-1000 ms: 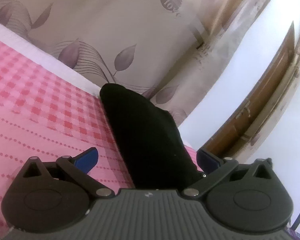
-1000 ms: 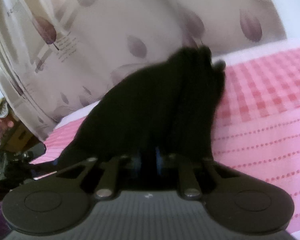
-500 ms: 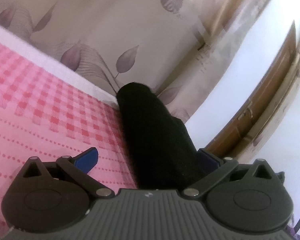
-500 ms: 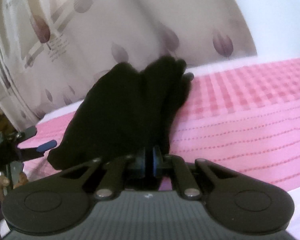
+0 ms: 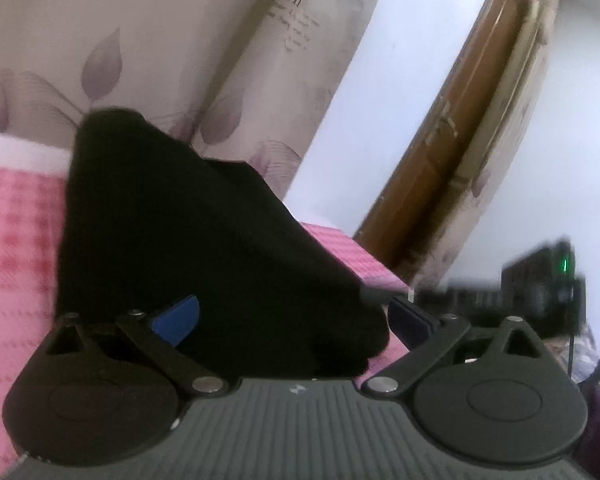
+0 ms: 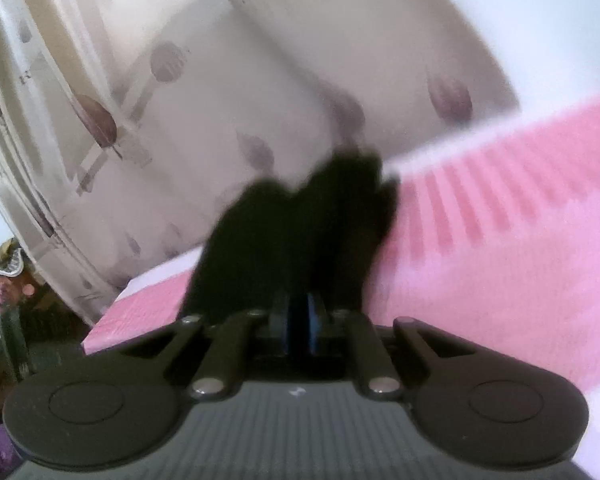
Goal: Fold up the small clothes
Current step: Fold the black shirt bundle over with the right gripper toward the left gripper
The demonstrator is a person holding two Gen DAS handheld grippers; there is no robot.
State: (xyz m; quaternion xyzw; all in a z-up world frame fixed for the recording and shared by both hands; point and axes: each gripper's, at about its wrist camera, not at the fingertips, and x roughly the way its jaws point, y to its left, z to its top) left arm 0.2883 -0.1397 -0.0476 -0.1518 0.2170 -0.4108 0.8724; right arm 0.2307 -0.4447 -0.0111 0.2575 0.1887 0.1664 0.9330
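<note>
Pink checked bedsheet (image 5: 16, 240) fills the lower left of my left view and the right side of my right view (image 6: 500, 248), white strip along its far edge. Behind it, beige curtain (image 5: 160, 40) with purple leaf print; brown wooden door (image 5: 460, 140) off to the right in the left view.

Black garment (image 5: 188, 232) is lifted off the sheet, bunched, spanning both views. In the left view it rises from between my fingers and peaks up and to the left against the curtain. My left gripper (image 5: 288, 316) is spread wide: the blue left pad (image 5: 176, 318) lies against the cloth, the right pad sits just clear of its lower right edge. Cloth lies between the pads but isn't pinched.

My right gripper (image 6: 298, 320) is nearly closed, blue pads (image 6: 312, 320) almost together, clamped on a dark fold of the garment (image 6: 300, 232). The cloth stands up ahead of the fingertips in two blurred lobes. Right view is motion-blurred; I can't tell finer cloth detail.
</note>
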